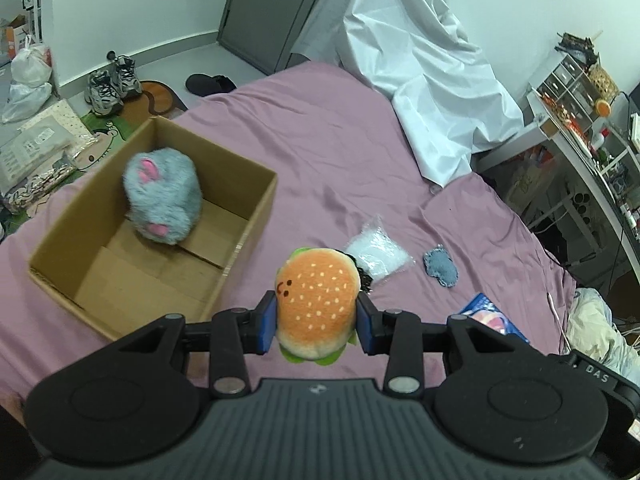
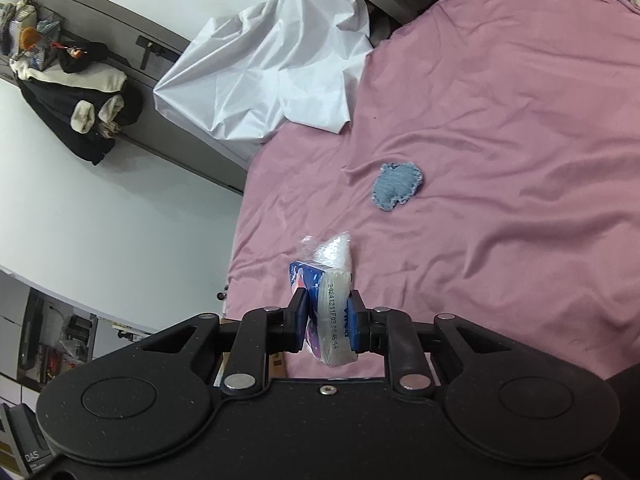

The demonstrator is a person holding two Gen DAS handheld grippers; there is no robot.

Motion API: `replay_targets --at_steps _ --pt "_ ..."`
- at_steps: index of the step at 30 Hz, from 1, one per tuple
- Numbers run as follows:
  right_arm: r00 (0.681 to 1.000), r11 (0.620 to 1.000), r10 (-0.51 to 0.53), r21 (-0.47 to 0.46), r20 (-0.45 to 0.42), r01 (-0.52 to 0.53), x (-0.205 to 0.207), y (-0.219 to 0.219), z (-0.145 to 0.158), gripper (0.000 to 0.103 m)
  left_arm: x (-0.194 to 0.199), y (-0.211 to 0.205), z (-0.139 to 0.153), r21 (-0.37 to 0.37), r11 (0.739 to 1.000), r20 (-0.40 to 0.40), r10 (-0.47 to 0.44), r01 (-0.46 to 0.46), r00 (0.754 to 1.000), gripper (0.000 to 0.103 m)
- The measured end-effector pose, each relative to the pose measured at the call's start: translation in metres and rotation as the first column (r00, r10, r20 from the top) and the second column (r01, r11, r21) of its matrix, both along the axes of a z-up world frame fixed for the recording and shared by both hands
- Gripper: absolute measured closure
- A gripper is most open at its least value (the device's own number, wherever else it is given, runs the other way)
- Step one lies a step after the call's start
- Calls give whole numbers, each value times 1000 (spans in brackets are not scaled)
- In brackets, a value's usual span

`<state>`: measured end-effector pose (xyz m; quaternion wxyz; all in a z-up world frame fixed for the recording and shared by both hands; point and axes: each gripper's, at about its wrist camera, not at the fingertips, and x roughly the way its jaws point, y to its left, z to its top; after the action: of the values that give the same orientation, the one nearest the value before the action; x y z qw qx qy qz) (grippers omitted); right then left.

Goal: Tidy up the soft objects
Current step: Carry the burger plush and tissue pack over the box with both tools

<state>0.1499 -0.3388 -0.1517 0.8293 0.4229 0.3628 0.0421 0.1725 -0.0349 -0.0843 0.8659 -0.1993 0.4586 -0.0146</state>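
Orange burger plush [image 1: 316, 300] clamped between left claw [image 1: 316, 322] pads.

A: Right hand-held gripper [image 2: 328, 326]?
B: Clamped on a tissue pack [image 2: 326, 312], lifted over the pink bedsheet [image 2: 500, 120].
A: Anything nearby?
B: Denim patch [image 2: 397, 185] lying flat, clear plastic bag [image 2: 334, 250] just behind the pack.
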Motion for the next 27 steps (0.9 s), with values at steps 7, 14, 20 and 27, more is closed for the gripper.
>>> replay_targets --at_steps 7,14,20,27 --pt "1000 1000 6 -12 24 -5 -8 10 16 83 -7 24 5 -9 1000 11 14 -14 1000 64" --pt "1000 999 21 -49 17 -20 -6 25 22 83 -8 43 10 -20 1000 27 23 -23 999 64" --pt "997 994 64 -95 38 -60 -2 50 37 83 -7 62 8 -39 998 19 40 -39 999 64" --pt "991 987 120 -120 65 -111 9 82 52 83 -5 83 7 -40 998 21 57 -56 998 64"
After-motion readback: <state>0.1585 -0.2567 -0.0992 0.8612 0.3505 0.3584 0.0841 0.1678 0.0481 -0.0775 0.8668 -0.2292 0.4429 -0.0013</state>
